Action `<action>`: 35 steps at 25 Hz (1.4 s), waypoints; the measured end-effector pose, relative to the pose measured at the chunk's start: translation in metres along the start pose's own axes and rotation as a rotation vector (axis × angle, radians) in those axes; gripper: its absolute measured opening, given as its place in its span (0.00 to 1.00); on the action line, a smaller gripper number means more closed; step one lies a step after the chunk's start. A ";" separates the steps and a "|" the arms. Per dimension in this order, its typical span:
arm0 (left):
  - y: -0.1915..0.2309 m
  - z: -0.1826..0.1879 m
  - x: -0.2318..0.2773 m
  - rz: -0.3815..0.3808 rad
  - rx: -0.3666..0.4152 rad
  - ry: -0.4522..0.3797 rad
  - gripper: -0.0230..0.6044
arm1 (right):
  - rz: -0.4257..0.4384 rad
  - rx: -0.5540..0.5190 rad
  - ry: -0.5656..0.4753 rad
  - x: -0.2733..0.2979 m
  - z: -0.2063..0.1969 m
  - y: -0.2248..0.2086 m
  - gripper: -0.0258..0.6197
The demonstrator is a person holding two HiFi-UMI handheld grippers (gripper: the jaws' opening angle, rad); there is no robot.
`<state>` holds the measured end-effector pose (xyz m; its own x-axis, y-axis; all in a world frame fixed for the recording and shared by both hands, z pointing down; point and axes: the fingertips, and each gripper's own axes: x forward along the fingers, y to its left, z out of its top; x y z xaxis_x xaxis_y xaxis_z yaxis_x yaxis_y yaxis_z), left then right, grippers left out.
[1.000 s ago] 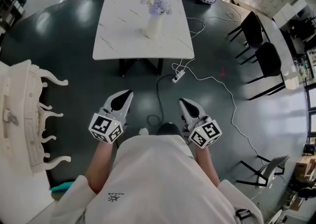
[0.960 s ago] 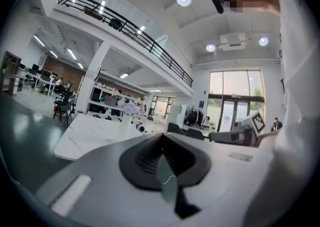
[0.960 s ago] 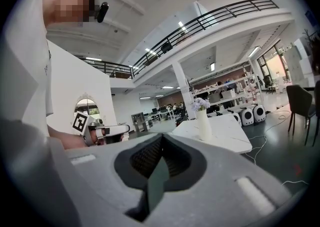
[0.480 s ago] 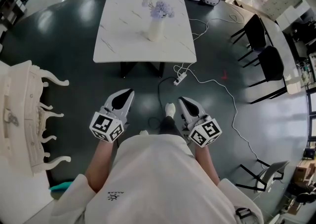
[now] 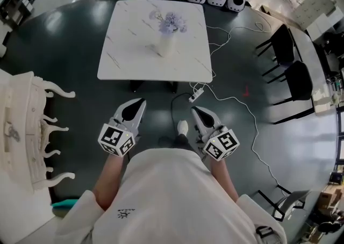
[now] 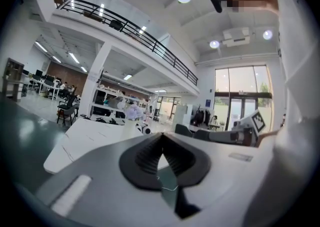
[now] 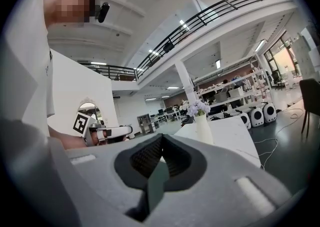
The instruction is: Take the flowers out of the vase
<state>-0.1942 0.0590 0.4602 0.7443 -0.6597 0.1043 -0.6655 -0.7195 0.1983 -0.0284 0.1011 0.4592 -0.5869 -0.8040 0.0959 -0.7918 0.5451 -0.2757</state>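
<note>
Both pairs of jaws are pressed together with nothing between them. The left gripper and right gripper are held near level at the person's waist, pointing toward the white table and well apart from it. The vase stands upright near the table's middle, a little toward its far edge, with the flowers in it.

This looks like the approach. Come up to the near edge and part one pair of jaws early. Take the stems just above the rim, steady the vase with the other gripper, and lift straight up.

Only the head view shows the power strip on the floor before the near edge. Only the right gripper view gives the vase's side profile.
</note>
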 end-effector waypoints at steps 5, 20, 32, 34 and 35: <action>0.002 0.006 0.040 0.019 -0.002 0.000 0.02 | 0.040 0.012 0.006 0.016 0.009 -0.033 0.04; -0.004 0.026 0.158 0.135 0.008 0.001 0.02 | 0.167 0.016 0.022 0.040 0.055 -0.145 0.04; -0.011 0.026 0.213 0.227 0.024 0.015 0.02 | 0.260 0.042 0.039 0.040 0.062 -0.213 0.04; -0.010 0.029 0.219 0.237 0.033 0.014 0.02 | 0.266 0.047 0.043 0.041 0.061 -0.221 0.04; -0.009 0.031 0.221 0.242 0.036 0.013 0.02 | 0.270 0.046 0.048 0.042 0.061 -0.223 0.04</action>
<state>-0.0257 -0.0868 0.4511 0.5632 -0.8112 0.1574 -0.8261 -0.5481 0.1310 0.1339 -0.0693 0.4665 -0.7838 -0.6183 0.0577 -0.5977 0.7260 -0.3401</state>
